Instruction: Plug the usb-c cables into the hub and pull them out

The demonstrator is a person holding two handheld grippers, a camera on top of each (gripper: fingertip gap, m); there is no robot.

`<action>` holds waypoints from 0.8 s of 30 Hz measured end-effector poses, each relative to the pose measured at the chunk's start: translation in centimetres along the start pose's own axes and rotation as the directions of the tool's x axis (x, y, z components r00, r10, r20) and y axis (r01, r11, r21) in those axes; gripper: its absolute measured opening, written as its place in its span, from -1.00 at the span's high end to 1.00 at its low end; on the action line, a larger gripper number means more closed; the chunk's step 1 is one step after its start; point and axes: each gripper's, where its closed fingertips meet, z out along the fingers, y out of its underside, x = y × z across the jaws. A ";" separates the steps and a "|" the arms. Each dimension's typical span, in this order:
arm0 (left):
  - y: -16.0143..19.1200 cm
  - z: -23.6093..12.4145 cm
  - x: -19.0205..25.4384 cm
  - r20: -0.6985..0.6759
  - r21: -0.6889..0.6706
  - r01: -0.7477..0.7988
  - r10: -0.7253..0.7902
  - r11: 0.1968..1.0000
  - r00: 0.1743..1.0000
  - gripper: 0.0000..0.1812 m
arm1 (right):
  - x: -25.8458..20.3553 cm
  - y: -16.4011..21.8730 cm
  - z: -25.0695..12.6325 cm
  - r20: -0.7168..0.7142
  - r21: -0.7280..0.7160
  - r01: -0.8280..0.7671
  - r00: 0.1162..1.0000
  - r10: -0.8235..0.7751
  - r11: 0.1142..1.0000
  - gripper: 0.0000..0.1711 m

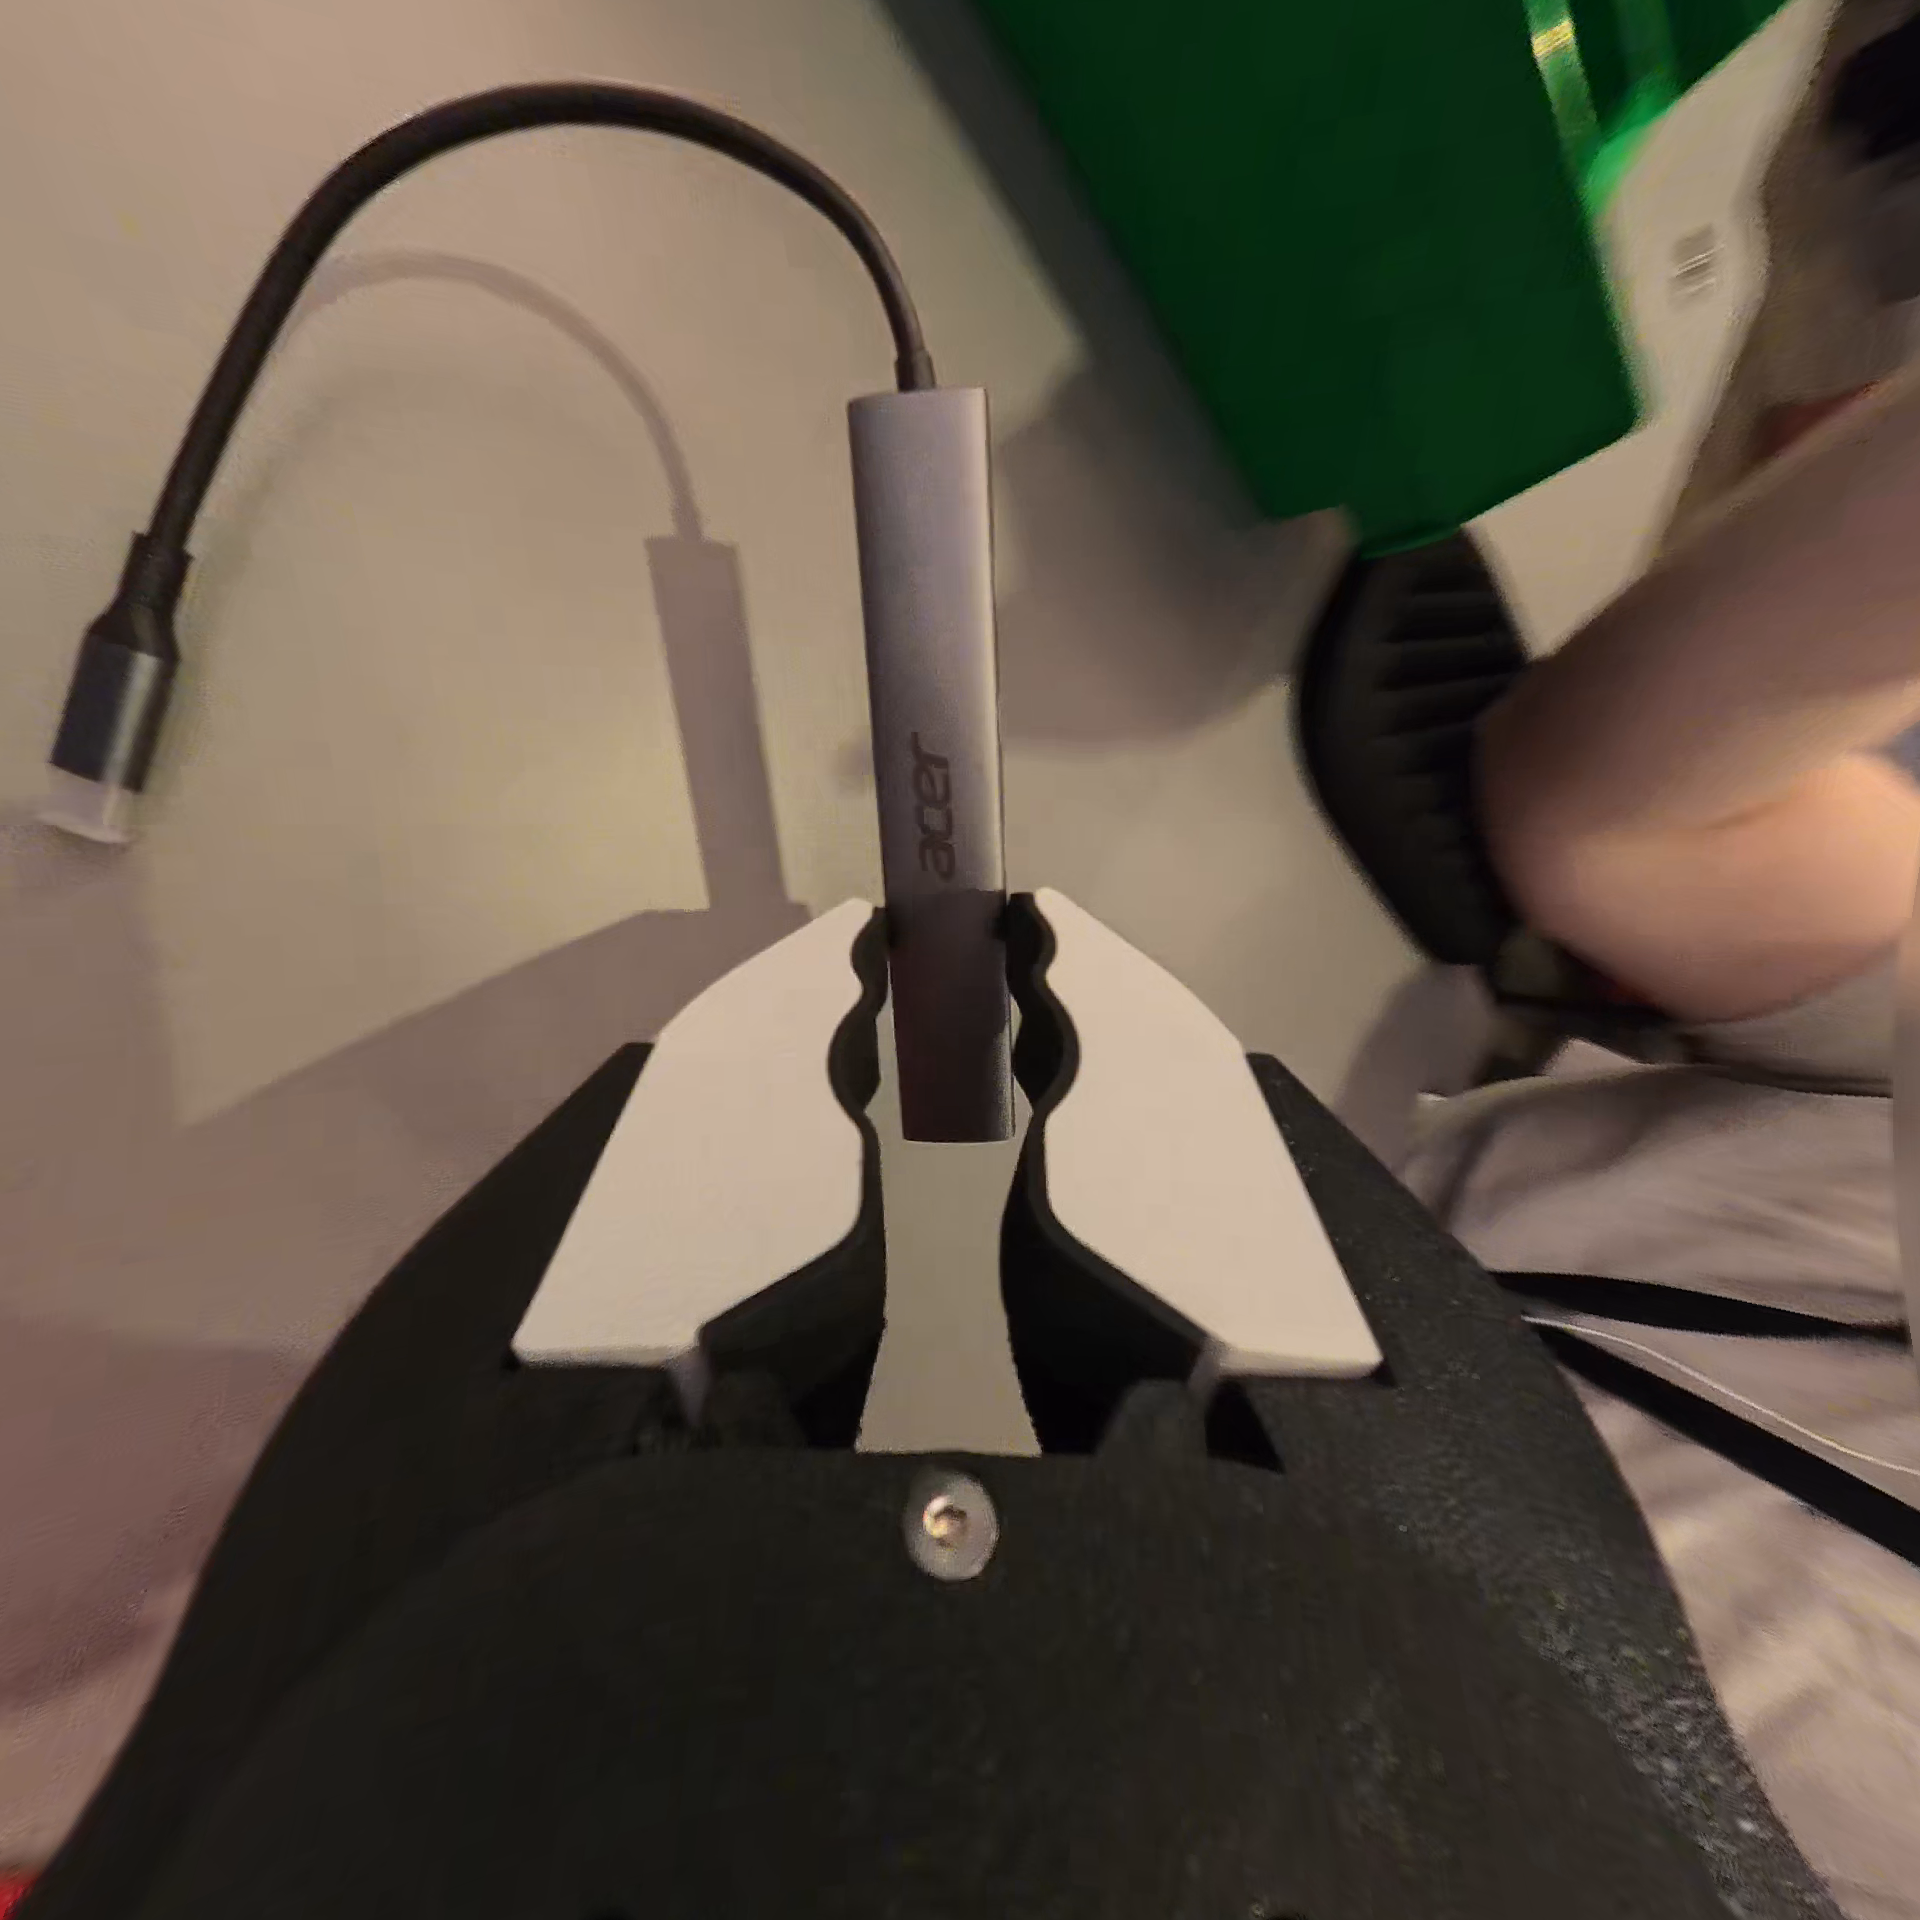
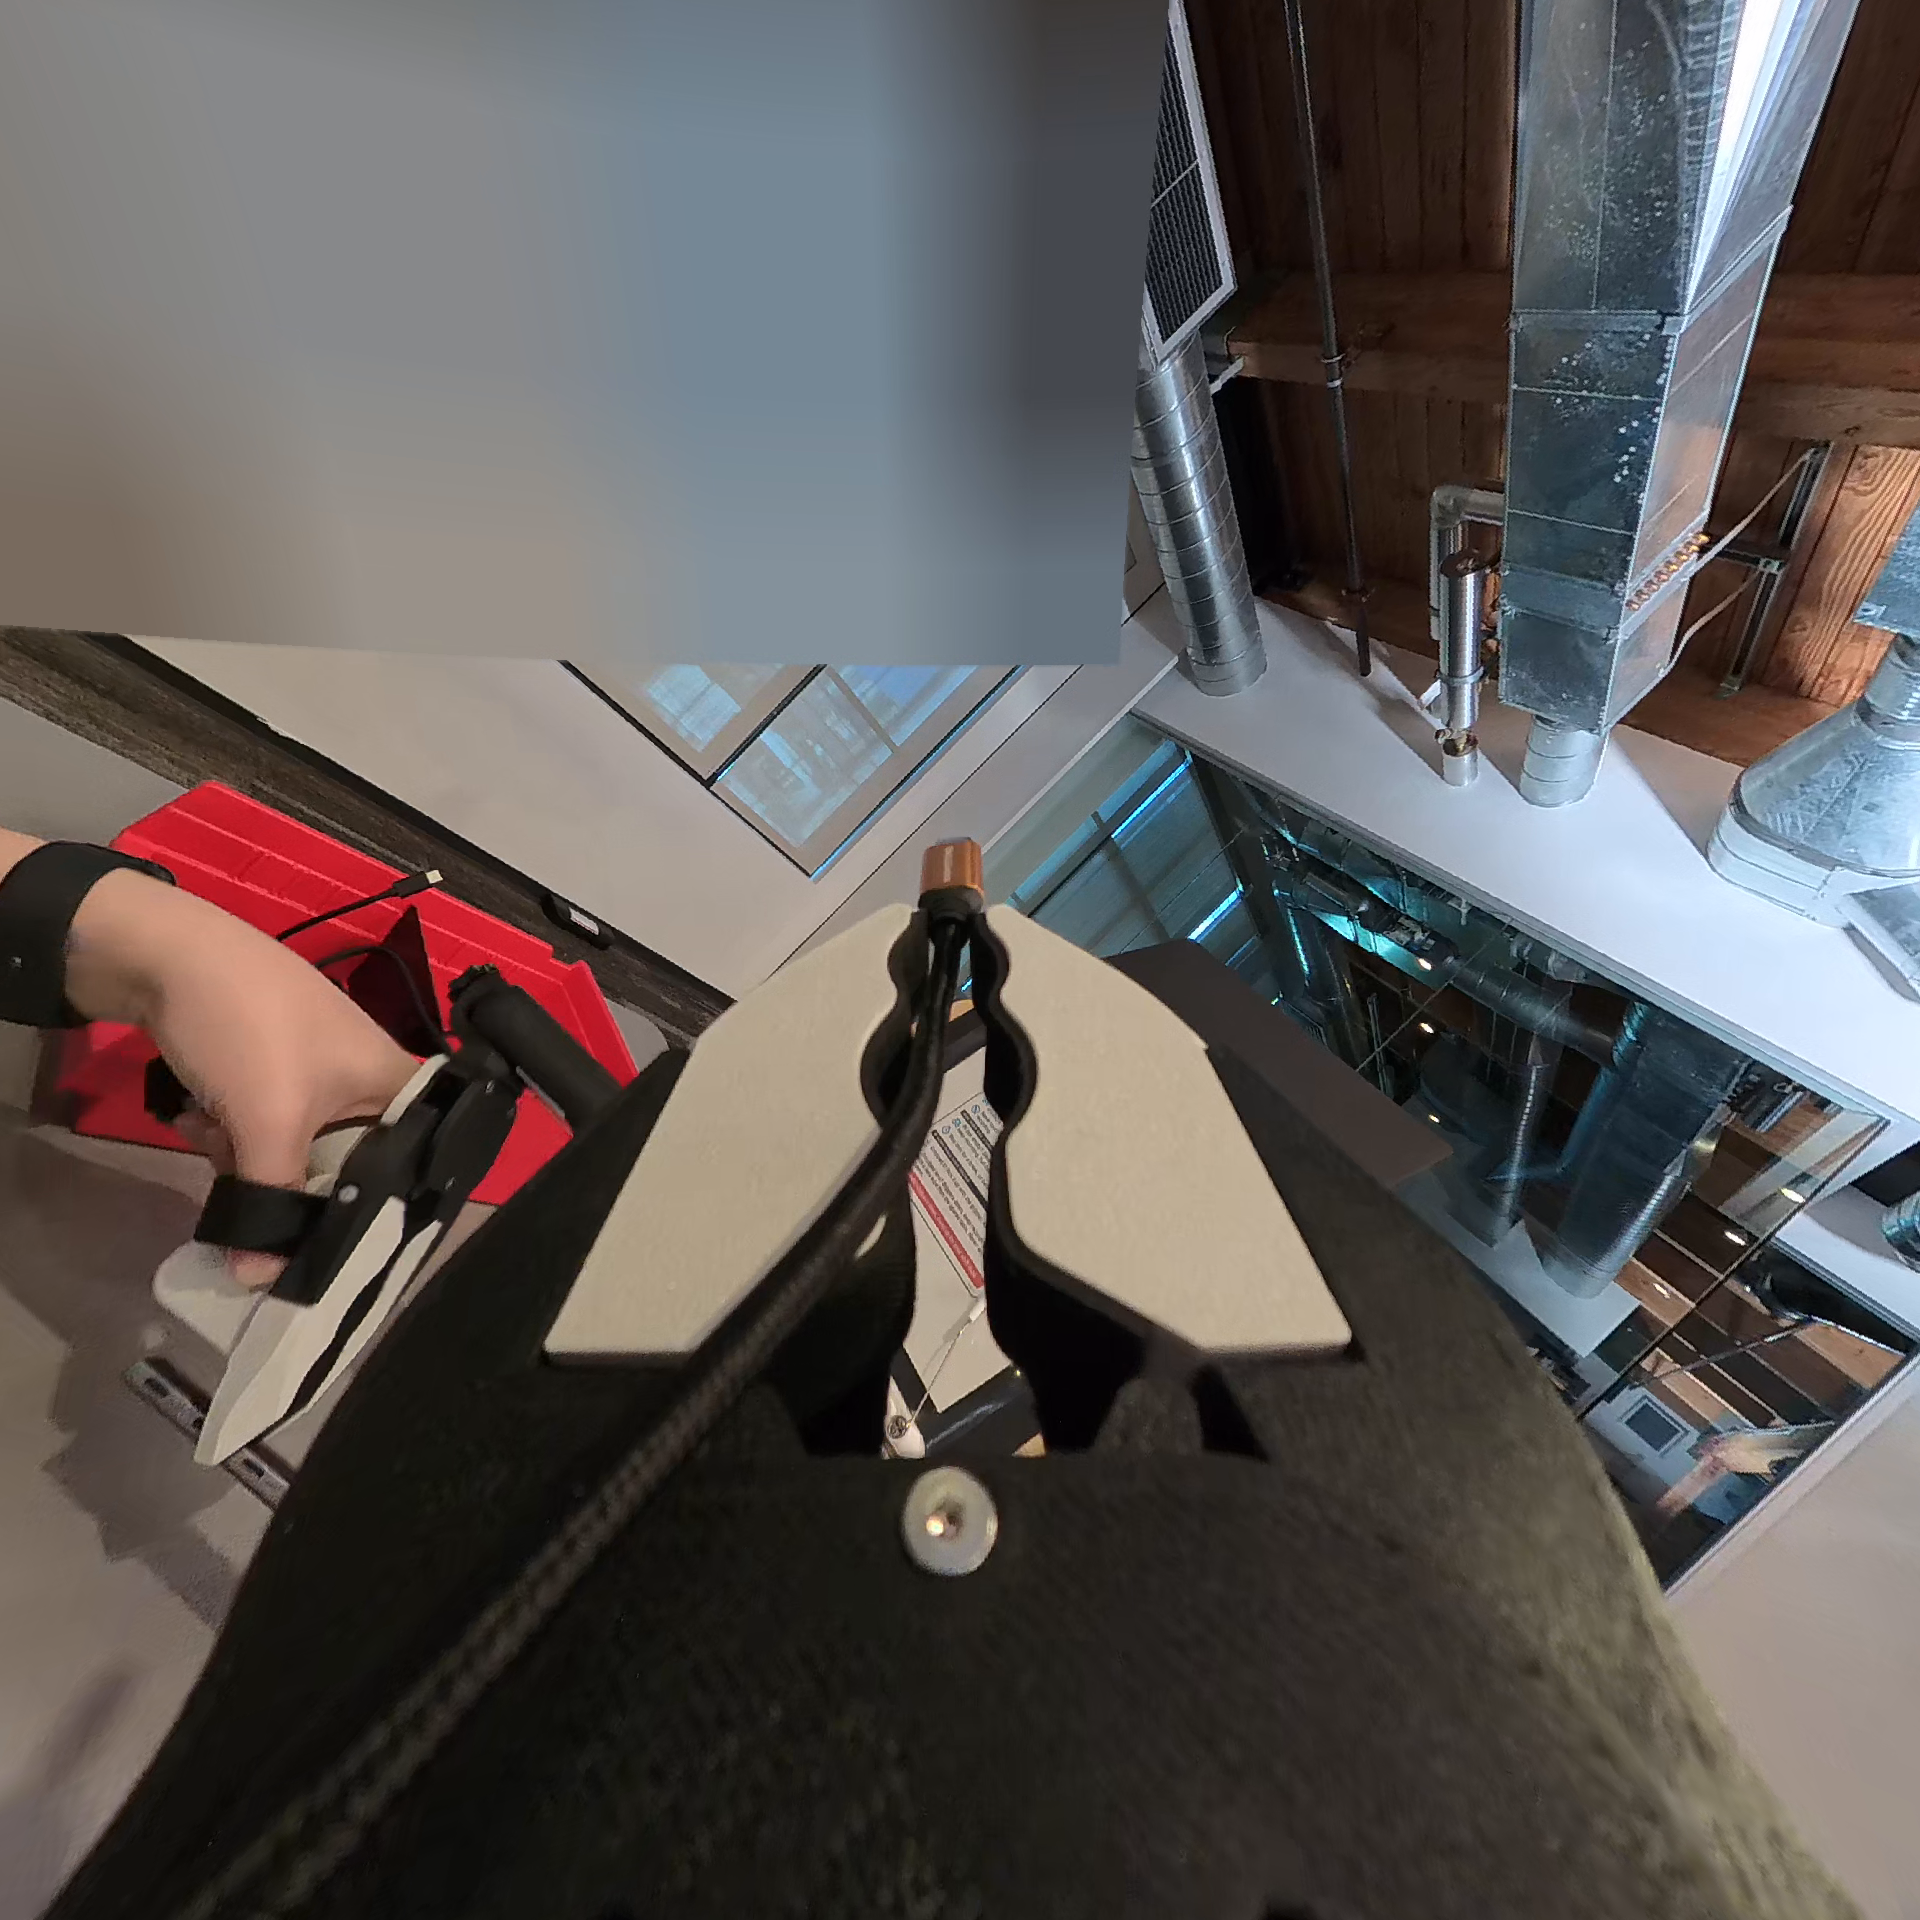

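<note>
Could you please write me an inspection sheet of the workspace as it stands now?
Surface: pale tabletop, mostly bare.
Job's things: grey hub held off the table; no cable seen plugged in.
Clutter: red bin on the table; green object at upper right.
Grippers: left gripper shut on the hub; right gripper shut on a black braided cable.
Cables: hub's own lead arcs to a loose capped plug; braided cable's copper-coloured plug pokes past the fingers.
Surroundings: metal ducts, wooden ceiling, windows.
</note>
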 end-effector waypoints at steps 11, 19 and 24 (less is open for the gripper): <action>-3.4 -2.1 7.5 -0.567 0.208 0.106 0.031 0.972 0.823 0.77 | 0.0 0.7 0.2 0.002 -0.015 -0.011 1.000 0.011 1.000 0.90; -7.0 -7.1 10.4 -0.658 0.509 0.190 0.237 0.839 0.715 0.77 | -0.3 1.4 1.0 0.009 -0.049 -0.017 1.000 0.017 0.999 0.90; -8.4 -10.8 11.2 -0.561 0.722 0.186 0.407 0.666 0.721 0.76 | -0.5 2.2 1.8 0.001 -0.105 -0.001 1.000 0.001 0.994 0.90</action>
